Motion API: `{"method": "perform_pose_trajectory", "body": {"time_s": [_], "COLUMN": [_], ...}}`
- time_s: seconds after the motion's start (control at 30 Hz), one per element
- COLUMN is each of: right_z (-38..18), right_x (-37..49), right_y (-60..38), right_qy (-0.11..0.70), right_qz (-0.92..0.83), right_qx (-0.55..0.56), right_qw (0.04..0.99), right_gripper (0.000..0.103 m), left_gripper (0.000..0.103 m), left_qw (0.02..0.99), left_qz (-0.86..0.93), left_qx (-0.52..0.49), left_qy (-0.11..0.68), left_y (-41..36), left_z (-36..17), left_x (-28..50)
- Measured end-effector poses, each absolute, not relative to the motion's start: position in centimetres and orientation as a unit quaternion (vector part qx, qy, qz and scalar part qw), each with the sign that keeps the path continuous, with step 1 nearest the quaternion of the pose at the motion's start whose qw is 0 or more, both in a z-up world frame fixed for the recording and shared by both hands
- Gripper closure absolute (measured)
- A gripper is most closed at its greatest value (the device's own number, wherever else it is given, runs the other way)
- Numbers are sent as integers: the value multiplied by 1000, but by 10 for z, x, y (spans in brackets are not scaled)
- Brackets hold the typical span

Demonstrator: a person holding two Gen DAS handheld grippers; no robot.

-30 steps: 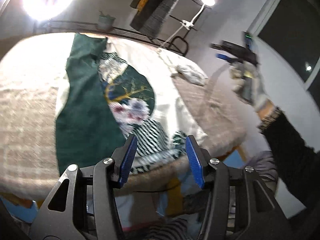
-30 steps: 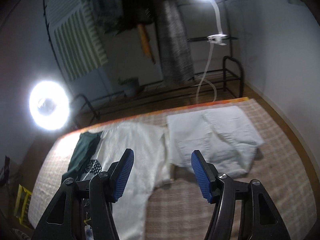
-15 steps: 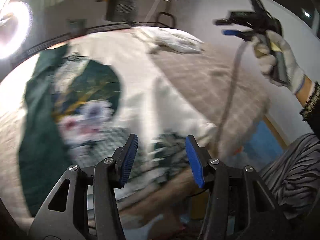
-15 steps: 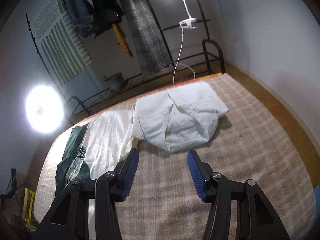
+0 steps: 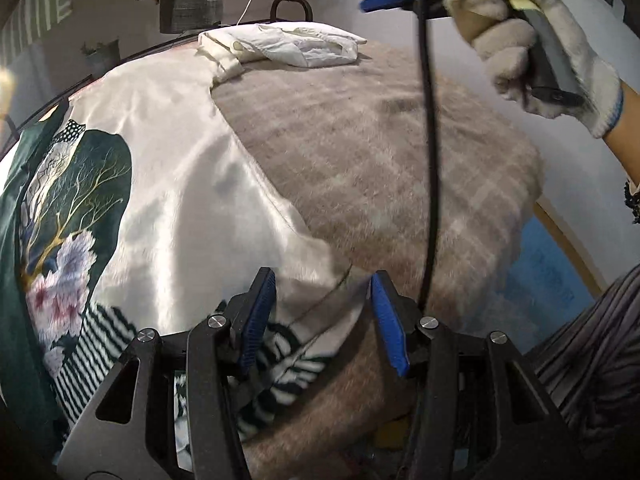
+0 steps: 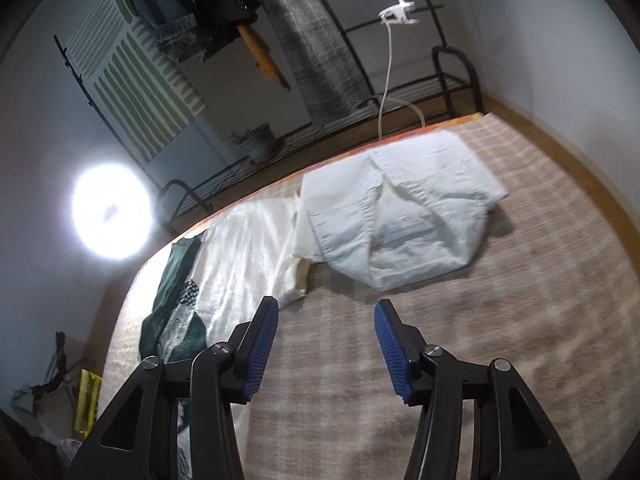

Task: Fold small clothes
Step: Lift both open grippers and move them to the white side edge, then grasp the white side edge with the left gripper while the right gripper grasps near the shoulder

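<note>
Because the satin garment (image 5: pixel 172 184) lying flat on the blanket (image 5: pixel 380 152) looks thin, limp and slippery, pinch its near hem corner deeply. Your left gripper (image 5: pixel 322 320) hangs over that corner, jaws spread; right gripper (image 6: pixel 326 344) likewise spread, empty.

Room setting. A round lamp (image 6: pixel 111 211) glares at left against a pale wall (image 6: pixel 560 40). A black metal rack (image 6: pixel 400 92) runs along the far wall, carrying a potted plant (image 6: pixel 258 142); a white clip lamp (image 6: pixel 398 14) is fastened above. A green-striped hanging (image 6: pixel 132 88) and hung clothing (image 6: pixel 176 12) occupy the upper left. Wooden floor (image 6: pixel 560 148) borders the checked blanket (image 6: pixel 500 340).
</note>
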State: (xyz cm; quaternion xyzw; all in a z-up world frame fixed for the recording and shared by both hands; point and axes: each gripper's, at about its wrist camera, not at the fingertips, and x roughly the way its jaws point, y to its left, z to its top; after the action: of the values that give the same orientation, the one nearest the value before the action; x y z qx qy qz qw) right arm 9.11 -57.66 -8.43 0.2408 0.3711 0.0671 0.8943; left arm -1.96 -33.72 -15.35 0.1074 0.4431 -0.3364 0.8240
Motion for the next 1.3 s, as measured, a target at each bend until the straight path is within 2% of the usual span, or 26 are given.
{"method": "perform_pose_trajectory", "body": {"time_s": [0.03,0.07,0.13,0.23,0.37,0.47,0.57,0.7,0.77,0.83,1.3], "right_z": [-87,-91,-99,-117,-151,-169,-179,-181,-182,-183,-88], "right_x": [98,108,125,152,189,208,222,238,246,251,276], "right_y": [-573,-567,-555,-538,-518,-511,-507,-493,-490,-485,-386], "right_qy": [375,381,393,416,457,476,484,489,491,496,436], "right_qz": [72,79,88,94,99,80,70,56,57,53,65], "right_qx": [245,249,249,264,290,298,311,286,291,292,138], "right_qw": [891,887,881,865,835,824,815,822,819,816,887], "right_gripper": [50,50,50,50,57,57,58,64,89,101,103], "left_gripper": [80,90,99,101,101,101,101,101,101,101,101], "left_qw": [826,826,823,819,818,817,816,815,815,815,831], "left_qz": [-332,-328,-328,-327,-328,-326,-323,-322,-321,-321,-290], "left_qx": [102,99,81,49,25,11,-3,-13,-15,-22,-115], "left_qy": [444,447,456,469,472,475,479,482,481,482,461], "left_y": [-338,-337,-334,-327,-320,-317,-314,-312,-311,-307,-222], "left_z": [-154,-154,-154,-152,-147,-146,-145,-146,-145,-145,-121], "left_x": [-17,-14,-7,-1,-2,-1,3,7,9,11,11]}}
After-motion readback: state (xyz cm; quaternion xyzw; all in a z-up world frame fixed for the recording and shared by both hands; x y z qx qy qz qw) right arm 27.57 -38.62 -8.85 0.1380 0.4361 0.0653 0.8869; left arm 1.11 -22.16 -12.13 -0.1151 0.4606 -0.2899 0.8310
